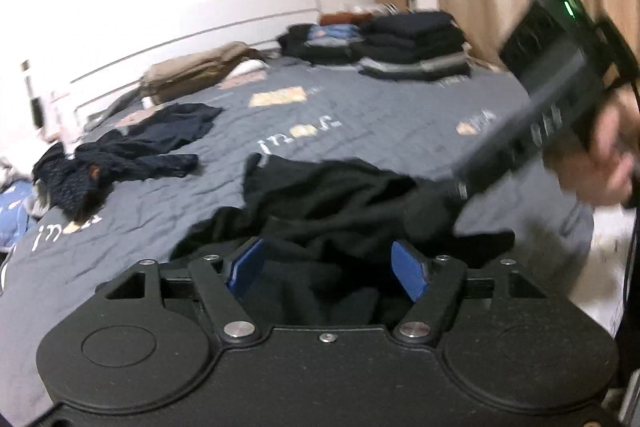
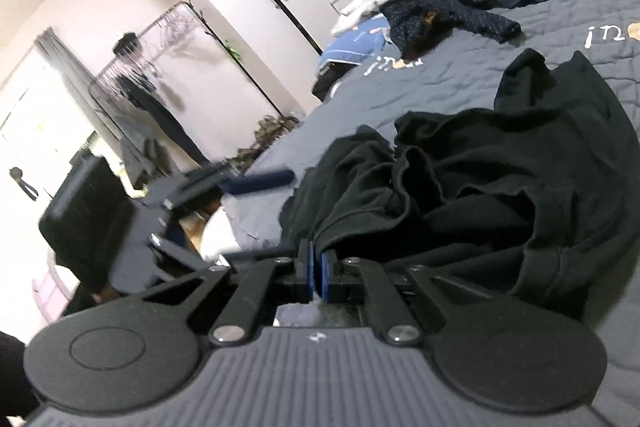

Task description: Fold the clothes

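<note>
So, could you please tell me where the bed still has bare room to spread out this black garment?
The widest bare stretch of grey quilt runs between the black garment and the folded stacks at the far edge. A smaller patch lies in front of the crumpled navy clothes, near the bed's edge. The far left corner, around the navy clothes and tan bag, is crowded.

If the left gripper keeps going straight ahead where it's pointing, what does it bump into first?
Most likely the crumpled black garment. The left gripper is open, and the dark cloth bunches right ahead of its blue fingers on the grey bedspread. Depth is hard to judge, but nothing else sits nearer.
</note>
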Tool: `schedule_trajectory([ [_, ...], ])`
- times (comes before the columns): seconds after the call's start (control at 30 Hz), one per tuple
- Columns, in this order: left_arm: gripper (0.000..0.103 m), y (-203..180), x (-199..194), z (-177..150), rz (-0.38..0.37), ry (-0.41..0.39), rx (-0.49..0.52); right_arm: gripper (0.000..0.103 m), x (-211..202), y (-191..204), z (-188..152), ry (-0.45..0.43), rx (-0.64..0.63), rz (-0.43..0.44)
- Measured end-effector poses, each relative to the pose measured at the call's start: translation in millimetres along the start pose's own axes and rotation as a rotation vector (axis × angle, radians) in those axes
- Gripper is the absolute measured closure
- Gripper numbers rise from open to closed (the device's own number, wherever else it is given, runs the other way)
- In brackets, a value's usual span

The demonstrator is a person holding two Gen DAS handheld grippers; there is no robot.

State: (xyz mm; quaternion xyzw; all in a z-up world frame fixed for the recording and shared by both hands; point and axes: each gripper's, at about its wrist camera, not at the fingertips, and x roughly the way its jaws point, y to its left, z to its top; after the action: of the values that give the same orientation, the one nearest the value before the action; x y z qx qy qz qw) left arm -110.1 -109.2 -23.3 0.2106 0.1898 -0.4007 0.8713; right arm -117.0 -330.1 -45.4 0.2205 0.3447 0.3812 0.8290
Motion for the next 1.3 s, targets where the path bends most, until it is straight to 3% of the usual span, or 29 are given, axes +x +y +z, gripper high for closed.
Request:
schedule_trajectory([
  [0.03, 0.016, -7, 4, 0, 0.009, 0.001, 0.034, 0.099, 0, -2, 0, 0.009, 0.000, -0.002],
  [0.1, 0.013, -21, 11, 0, 0.031, -0.004, 0.103, 0.099, 2, -5, -2, 0.026, 0.006, -0.008],
  [0.17, 0.013, -33, 17, 1, 0.018, 0.002, 0.155, 0.099, 4, -7, -4, 0.038, 0.018, -0.014],
  [0.43, 0.013, -51, 31, 0, 0.000, -0.002, 0.198, 0.094, -2, -11, -5, 0.089, -0.005, -0.092],
  [0.57, 0.018, -59, 36, -1, -0.003, -0.006, 0.218, 0.090, -34, -17, 4, 0.023, -0.004, -0.107],
  [0.67, 0.018, -64, 38, -1, -0.001, -0.010, 0.240, 0.076, -59, -27, 10, -0.051, 0.011, -0.142],
  [0.77, 0.018, -69, 46, -3, 0.013, 0.013, 0.271, 0.065, -69, -38, 12, -0.093, 0.012, -0.244],
  [0.9, 0.018, -72, 50, -5, 0.017, 0.027, 0.287, 0.062, -55, -50, 5, -0.034, 0.015, -0.354],
  [1.3, 0.019, -73, 57, -5, 0.025, 0.057, 0.298, 0.058, -18, -53, -14, 0.080, -0.017, -0.470],
])
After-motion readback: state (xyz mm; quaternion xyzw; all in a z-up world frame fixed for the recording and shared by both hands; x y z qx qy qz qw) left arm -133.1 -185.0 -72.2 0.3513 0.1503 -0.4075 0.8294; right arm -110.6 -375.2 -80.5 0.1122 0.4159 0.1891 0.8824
